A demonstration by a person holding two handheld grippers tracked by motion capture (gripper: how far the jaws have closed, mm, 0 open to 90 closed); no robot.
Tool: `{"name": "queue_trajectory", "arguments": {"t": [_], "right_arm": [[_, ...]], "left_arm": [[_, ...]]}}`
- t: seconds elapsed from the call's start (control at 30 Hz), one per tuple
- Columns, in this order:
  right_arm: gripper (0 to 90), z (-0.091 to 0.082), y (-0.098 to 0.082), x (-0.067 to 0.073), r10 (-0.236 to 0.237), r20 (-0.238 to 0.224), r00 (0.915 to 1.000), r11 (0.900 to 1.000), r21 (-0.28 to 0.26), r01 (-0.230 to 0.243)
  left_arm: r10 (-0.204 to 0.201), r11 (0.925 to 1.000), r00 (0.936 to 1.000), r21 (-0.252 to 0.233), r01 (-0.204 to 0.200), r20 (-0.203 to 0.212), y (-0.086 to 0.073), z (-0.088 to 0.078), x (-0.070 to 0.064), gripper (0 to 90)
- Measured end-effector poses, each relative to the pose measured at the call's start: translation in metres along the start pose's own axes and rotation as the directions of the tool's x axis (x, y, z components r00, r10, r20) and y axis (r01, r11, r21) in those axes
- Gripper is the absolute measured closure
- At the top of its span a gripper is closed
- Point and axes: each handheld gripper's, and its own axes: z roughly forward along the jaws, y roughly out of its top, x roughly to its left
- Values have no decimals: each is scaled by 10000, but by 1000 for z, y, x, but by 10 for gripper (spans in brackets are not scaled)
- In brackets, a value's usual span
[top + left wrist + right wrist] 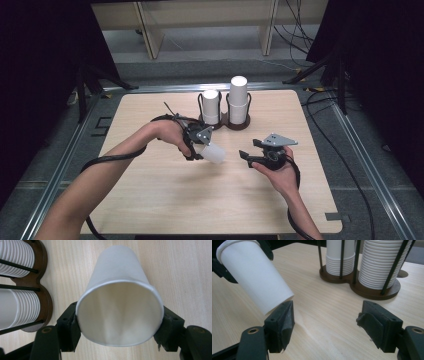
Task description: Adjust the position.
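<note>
My left gripper (200,150) is shut on the rim of a white paper cup (215,153), which it holds tilted above the wooden table, base pointing toward the right gripper. In the left gripper view the cup (120,302) opens toward the camera, and both pads (72,327) press on its rim. My right gripper (248,157) stands open a short way to the right of the cup. In the right gripper view nothing lies between its pads (377,327), and the cup (254,275) hangs just beyond the left jaw.
A dark wooden holder (239,123) with thin black rods stands at the table's back middle. It carries two stacks of white cups, the right stack (238,100) taller than the left (211,106). The light wooden table (165,200) has bare surface in front.
</note>
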Motion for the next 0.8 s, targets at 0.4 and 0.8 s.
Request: {"name": "queue_trajectory", "arguments": {"t": [0.4,0.8], "right_arm": [[272,7,4,6,-1009,-1049,9894,9945,171,1032],[270,16,17,-5,-2450,-2721,9306,9640,335,2636]], "left_arm": [[381,9989,9988,250,-389,318,4,0,-1,318],[448,9987,9980,233,-459,449,9,-1,-2,318]]}}
